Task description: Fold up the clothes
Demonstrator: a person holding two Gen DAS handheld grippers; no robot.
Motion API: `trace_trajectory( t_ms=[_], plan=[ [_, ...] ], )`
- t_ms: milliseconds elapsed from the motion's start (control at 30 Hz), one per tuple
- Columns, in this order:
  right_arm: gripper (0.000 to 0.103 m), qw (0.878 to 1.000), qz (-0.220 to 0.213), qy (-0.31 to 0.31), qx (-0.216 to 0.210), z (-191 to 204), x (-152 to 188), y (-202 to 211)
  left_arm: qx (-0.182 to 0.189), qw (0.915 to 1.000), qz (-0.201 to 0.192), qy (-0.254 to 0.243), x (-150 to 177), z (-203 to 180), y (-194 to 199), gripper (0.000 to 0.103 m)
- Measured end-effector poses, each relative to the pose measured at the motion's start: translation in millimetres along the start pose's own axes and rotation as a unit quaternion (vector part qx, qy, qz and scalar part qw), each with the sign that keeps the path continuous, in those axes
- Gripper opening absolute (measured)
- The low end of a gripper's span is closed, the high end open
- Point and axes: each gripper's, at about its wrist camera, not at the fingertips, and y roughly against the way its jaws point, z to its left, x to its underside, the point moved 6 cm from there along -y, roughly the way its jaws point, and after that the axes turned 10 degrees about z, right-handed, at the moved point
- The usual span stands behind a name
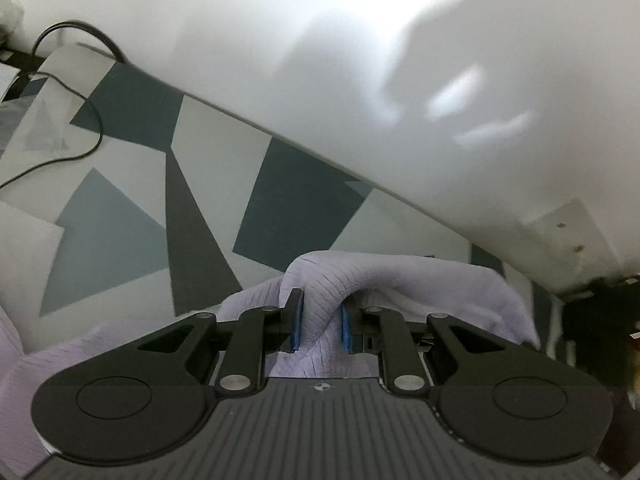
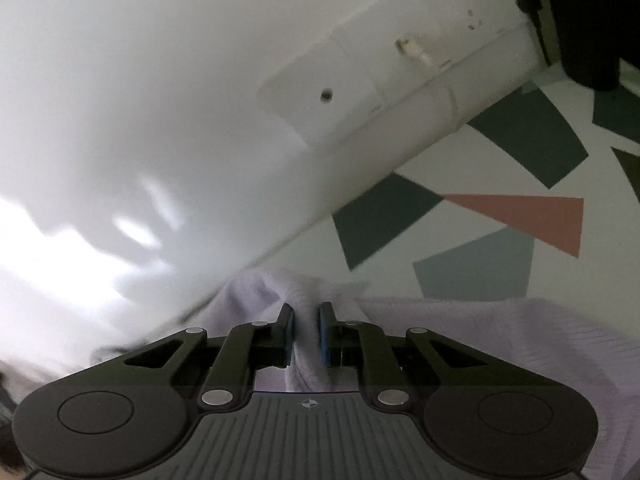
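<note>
Left wrist: garment (image 1: 320, 312) between jaws.

Left gripper (image 1: 320, 320) and right gripper (image 2: 307, 326) clamped (blue pads).

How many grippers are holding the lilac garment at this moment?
2. The left gripper pinches a fold of the lilac garment between its blue pads, and the right gripper pinches another fold. How the folds connect is out of view.
</note>
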Motion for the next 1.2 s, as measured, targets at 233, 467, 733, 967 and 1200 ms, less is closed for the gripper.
trace_trajectory(
  t_ms=[233, 467, 733, 967, 1200],
  plan=[
    [0.012, 0.997, -0.011, 0.063, 0.044, 10.2, 15.3, -34.1, -0.096, 0.9918, -0.065, -0.054, -0.7, -19.5, -24.9, 0.019],
    [0.015, 0.987, -0.025, 0.138, 0.080, 22.8, 25.2, -57.0, -0.180, 0.9705, -0.111, -0.116, -6.3, -35.9, -47.2, 0.019],
    [0.019, 0.973, -0.044, 0.206, 0.090, 27.2, 23.0, -67.6, -0.257, 0.9367, -0.141, -0.191, -8.4, -50.3, -68.7, 0.024],
    [0.063, 0.953, -0.085, 0.273, 0.097, 32.8, 29.7, -47.0, -0.236, 0.9248, -0.096, -0.283, -1.2, -54.2, -58.4, 0.060],
    [0.063, 0.963, -0.123, 0.221, 0.097, -4.1, 21.7, 18.5, -0.035, 0.9452, -0.116, -0.303, 17.8, -61.9, 35.1, 0.072]
  ],
)
